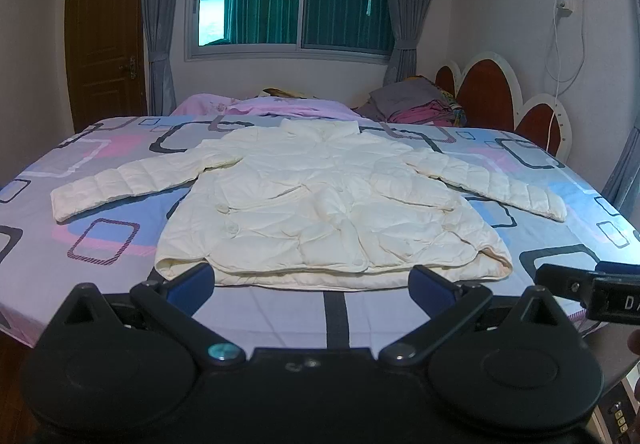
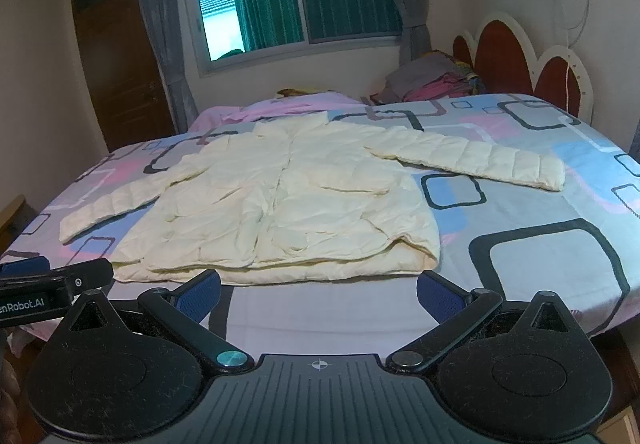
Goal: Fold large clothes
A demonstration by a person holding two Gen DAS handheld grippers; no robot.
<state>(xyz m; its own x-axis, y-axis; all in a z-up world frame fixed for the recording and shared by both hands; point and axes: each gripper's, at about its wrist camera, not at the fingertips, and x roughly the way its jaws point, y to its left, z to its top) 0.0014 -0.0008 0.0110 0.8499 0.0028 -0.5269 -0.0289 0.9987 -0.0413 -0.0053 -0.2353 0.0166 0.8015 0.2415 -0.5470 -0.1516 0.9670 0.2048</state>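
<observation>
— Where is the cream jacket (image 1: 320, 200) seen?
— Mid-frame, spread flat on the bed (image 1: 360, 308), sleeves out.
— And the grippers?
— Left gripper (image 1: 314, 286) and right gripper (image 2: 320, 294) are held wide apart, nothing gripped.

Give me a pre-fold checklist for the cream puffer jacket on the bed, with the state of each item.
1. Cream quilted puffer jacket lies flat, front up, on the patterned bedsheet: ok.
2. Both sleeves spread out to the sides, left sleeve, right sleeve: ok.
3. Left gripper open, holding nothing: ok.
4. Right gripper open, holding nothing: ok.
5. Hem smooth: not ok, its right corner is rumpled.
6. Front fully buttoned: cannot tell.
</observation>
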